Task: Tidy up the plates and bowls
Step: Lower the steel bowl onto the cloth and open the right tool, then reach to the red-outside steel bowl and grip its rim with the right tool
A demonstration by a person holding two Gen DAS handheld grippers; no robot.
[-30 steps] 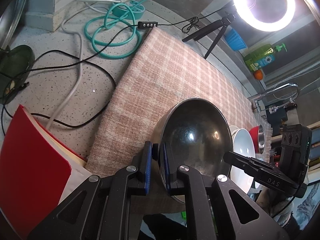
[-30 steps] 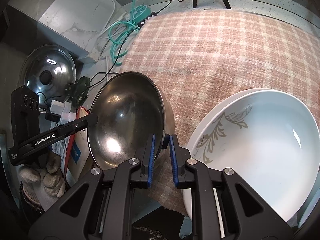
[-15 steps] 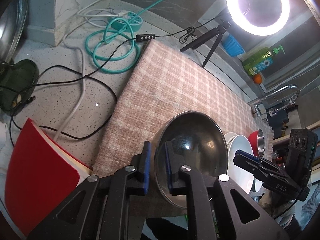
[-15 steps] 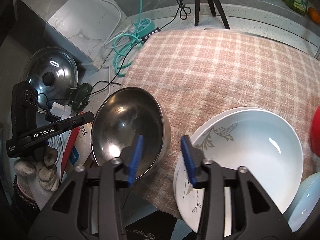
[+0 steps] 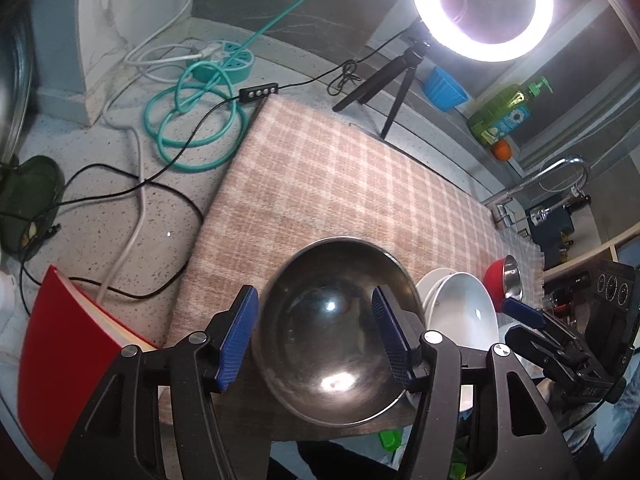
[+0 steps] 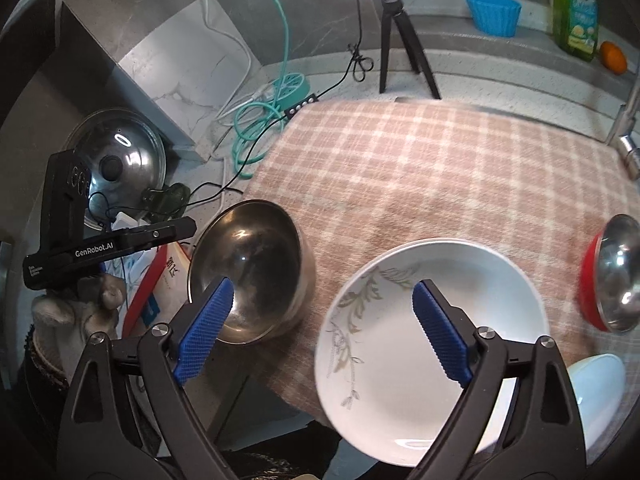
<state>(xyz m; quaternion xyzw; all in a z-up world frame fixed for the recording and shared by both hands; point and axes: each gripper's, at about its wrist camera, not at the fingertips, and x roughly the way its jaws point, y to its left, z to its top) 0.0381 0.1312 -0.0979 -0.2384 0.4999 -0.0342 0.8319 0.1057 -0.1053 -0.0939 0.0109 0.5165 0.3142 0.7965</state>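
Observation:
A steel bowl [image 5: 334,332] sits at the near left corner of the plaid cloth [image 5: 340,184]; it also shows in the right wrist view [image 6: 248,268]. My left gripper [image 5: 316,336] is open, its blue pads either side of the bowl, not touching. My right gripper [image 6: 320,332] is open and empty above the gap between the steel bowl and a stack of white plates with a leaf pattern [image 6: 432,344]. The plates also show in the left wrist view [image 5: 460,308]. A red bowl with a steel inside [image 6: 612,272] lies tilted at the right.
Cables and a teal hose [image 5: 192,120] lie on the speckled counter left of the cloth. A red book [image 5: 68,360] lies near the left corner. A ring light on a tripod [image 5: 400,76], a blue cup [image 6: 494,14], a soap bottle [image 6: 576,12] and a pot lid [image 6: 120,160] stand behind.
Both grippers were shut on the steel bowl's rim and have opened and drawn back. The bowl now rests on the cloth.

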